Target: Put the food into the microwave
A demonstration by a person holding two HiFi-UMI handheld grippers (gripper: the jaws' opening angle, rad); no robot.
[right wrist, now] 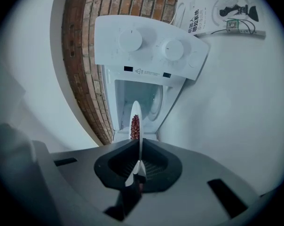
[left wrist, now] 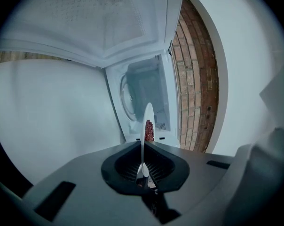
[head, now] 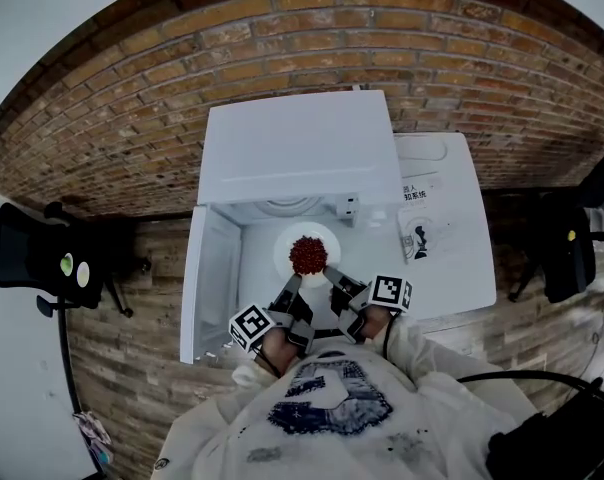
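Note:
A white plate (head: 288, 244) carrying a heap of red food (head: 307, 254) hangs level in front of the open white microwave (head: 297, 148). My left gripper (head: 293, 284) is shut on the plate's near-left rim and my right gripper (head: 333, 274) on its near-right rim. In the left gripper view the plate (left wrist: 147, 117) stands edge-on between the shut jaws of the left gripper (left wrist: 143, 170), with the food (left wrist: 149, 130) beyond and the microwave cavity (left wrist: 143, 86) ahead. The right gripper view shows the same plate (right wrist: 136, 111) and food (right wrist: 135, 125) clamped in the right gripper (right wrist: 139, 170).
The microwave door (head: 210, 278) is swung out to the left. Two knobs sit on the control panel (right wrist: 151, 46). A white counter (head: 457, 268) with a printed leaflet (head: 422, 226) lies to the right. A brick wall (head: 112, 128) runs behind, with a black chair (head: 32, 253) at far left.

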